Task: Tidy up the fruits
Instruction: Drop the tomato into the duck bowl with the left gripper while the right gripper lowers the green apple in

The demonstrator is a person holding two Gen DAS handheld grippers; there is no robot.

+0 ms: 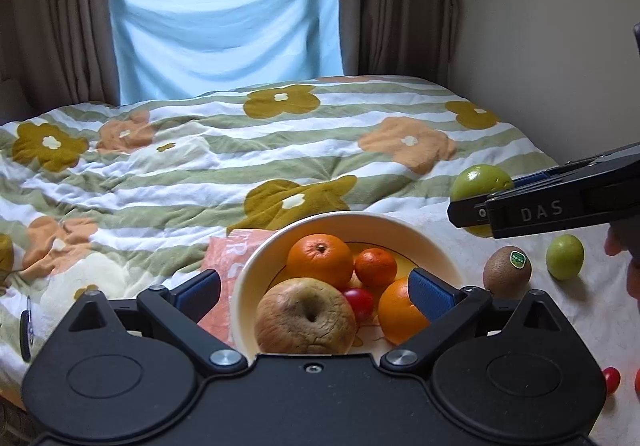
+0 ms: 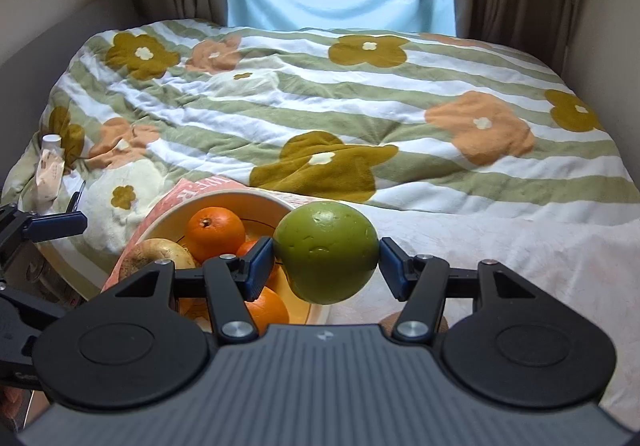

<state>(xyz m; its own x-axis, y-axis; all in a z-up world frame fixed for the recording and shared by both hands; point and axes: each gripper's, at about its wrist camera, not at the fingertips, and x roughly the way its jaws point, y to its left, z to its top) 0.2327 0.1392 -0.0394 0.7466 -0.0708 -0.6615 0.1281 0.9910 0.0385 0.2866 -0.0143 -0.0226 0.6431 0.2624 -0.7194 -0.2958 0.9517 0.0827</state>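
A bed fills the room up to a curtained window, covered by a striped flowered quilt (image 2: 360, 118), with a pale pink cloth (image 2: 500, 246) spread over its near end where the fruit lies.

Nearest, at the near right corner of the cloth in the left wrist view, a small red tomato (image 1: 611, 380) lies alone. The left gripper (image 1: 316, 292) hangs with its jaws spread wide over the near rim of the cream bowl (image 1: 432, 242), grasping nothing. The bowl stands on an orange-pink printed sheet (image 1: 224, 258) toward the near left of the bed. In it, nearest, sits a brownish apple (image 1: 305, 316), with a small red tomato (image 1: 359, 302) touching its right side and an orange (image 1: 400, 312) by the right wall. Behind those lie a larger orange (image 1: 320, 260) and a small tangerine (image 1: 375, 266), touching each other.

Just right of the bowl on the cloth rests a kiwi (image 1: 507, 271) with a green sticker, and beside it, further right, a small green fruit (image 1: 565, 256).

Beyond the kiwi, the right gripper (image 2: 326, 256) is clenched on a large green apple (image 2: 326, 252), both blue pads pressed to its sides. It holds the apple off the cloth, just outside the bowl's right rim.

At the far left edge of the bed a white-capped bottle (image 2: 51, 144) lies in the quilt's folds.
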